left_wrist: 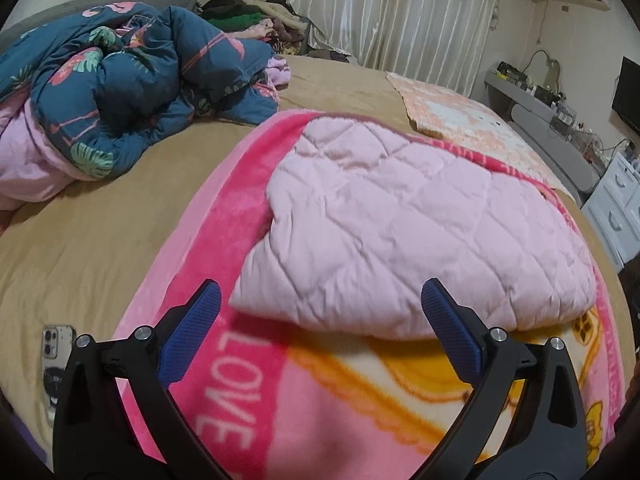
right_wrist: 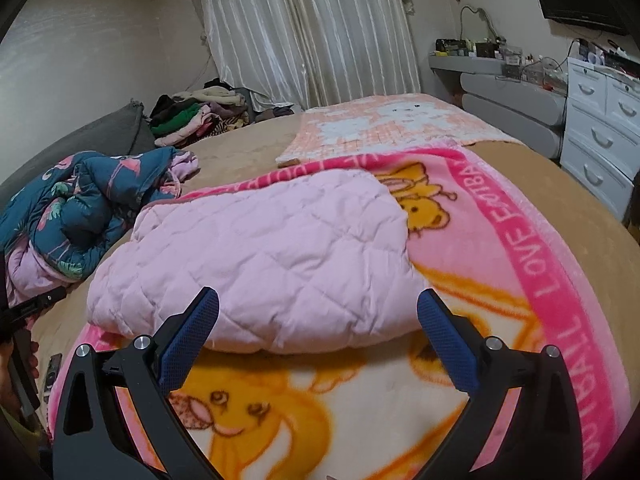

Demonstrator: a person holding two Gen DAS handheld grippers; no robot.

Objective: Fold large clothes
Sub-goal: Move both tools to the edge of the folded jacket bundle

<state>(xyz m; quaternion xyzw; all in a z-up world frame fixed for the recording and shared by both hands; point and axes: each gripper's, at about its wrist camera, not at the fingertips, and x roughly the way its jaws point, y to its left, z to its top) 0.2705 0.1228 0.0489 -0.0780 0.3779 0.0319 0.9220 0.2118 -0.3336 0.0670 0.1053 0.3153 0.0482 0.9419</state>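
A pale pink quilted garment (left_wrist: 404, 224) (right_wrist: 256, 256) lies folded on a bright pink cartoon blanket (left_wrist: 320, 408) (right_wrist: 520, 248) spread over the bed. My left gripper (left_wrist: 320, 320) hovers open just short of the garment's near left edge, nothing between its blue pads. In the right wrist view, my right gripper (right_wrist: 318, 316) also stands open in front of the garment's near folded edge, clear of the cloth.
A crumpled dark blue floral duvet (left_wrist: 132, 80) (right_wrist: 80, 204) lies at the left. A peach checked blanket (left_wrist: 448, 108) (right_wrist: 384, 124) lies beyond. A phone (left_wrist: 56, 364) rests on the tan sheet (left_wrist: 80, 248). Piled clothes (right_wrist: 192, 120) and white drawers (right_wrist: 600, 128) stand around the bed.
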